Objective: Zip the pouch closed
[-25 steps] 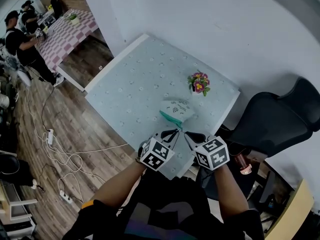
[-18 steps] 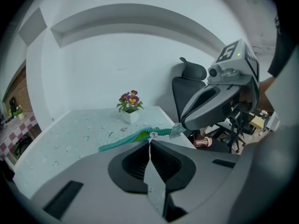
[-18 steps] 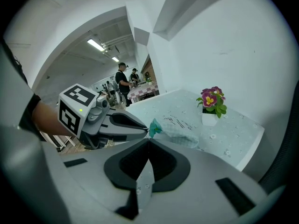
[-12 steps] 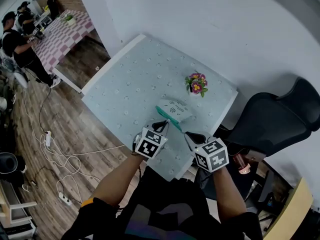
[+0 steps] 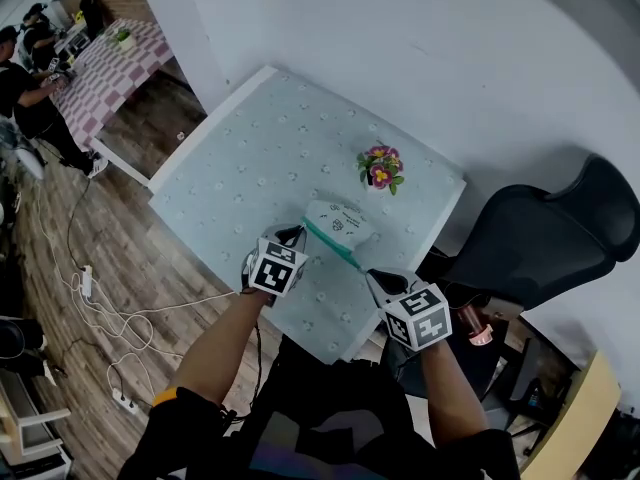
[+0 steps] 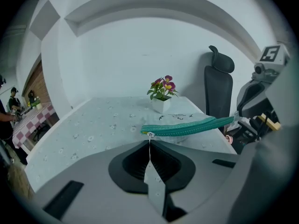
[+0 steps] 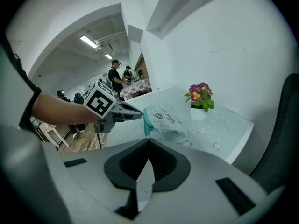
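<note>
Left gripper (image 6: 149,143) pinches the zipper pull (image 6: 149,135). The teal zipper (image 6: 187,126) runs rightward from its tips to the right gripper (image 7: 147,141), clamped on the far end.

A small pot of pink and yellow flowers (image 5: 379,168) stands near the far edge of the pale dotted desk (image 5: 255,153), with a black office chair (image 5: 545,238) at its right, white cables (image 5: 110,308) on the wooden floor (image 5: 150,133) and people (image 5: 30,83) at a checked table (image 5: 105,68) beyond.

One pale fabric pouch with a teal zipper (image 5: 342,221), one white pot of pink and purple flowers (image 5: 380,168), one pale blue patterned bench (image 5: 250,168), one black office chair (image 5: 540,238), two claws: left claw (image 5: 297,232), right claw (image 5: 370,273).
</note>
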### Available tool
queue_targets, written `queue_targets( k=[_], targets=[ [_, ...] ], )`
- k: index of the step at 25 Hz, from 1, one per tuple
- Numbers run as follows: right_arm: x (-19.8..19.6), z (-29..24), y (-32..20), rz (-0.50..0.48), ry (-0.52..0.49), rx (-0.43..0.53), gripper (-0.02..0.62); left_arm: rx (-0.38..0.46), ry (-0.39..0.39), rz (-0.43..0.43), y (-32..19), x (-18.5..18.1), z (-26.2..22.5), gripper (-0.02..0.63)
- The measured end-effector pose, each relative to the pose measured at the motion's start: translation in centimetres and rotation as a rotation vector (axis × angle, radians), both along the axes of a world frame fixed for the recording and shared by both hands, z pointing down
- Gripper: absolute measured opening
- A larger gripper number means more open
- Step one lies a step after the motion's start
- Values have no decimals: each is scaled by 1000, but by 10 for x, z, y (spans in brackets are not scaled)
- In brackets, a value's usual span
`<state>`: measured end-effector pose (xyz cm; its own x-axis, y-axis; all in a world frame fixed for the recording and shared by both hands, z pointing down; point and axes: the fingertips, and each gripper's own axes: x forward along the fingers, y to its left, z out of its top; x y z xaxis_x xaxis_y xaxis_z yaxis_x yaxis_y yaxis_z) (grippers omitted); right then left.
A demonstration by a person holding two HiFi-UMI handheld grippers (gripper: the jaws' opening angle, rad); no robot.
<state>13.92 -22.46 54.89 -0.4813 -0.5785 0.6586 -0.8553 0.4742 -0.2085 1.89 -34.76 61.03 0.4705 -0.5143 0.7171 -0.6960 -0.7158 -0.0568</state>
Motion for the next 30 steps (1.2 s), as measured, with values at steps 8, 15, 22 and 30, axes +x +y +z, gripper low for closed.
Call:
queue_targets(
  k=[8,15,22,30],
  targets=[
    [6,20,11,-31,29,-12,41,-52,115,-111,36,-10,0,14],
    [5,-19,23,-57,31,139,88,48,242,-228,91,-15,-70,14],
    [-5,-68,28,4,-16,332,25,249,264,-274,142,-22,-161,12],
    [-47,-130,54,59,-89,452,17,302,324,-261,190,-33,-194,12]
  ],
)
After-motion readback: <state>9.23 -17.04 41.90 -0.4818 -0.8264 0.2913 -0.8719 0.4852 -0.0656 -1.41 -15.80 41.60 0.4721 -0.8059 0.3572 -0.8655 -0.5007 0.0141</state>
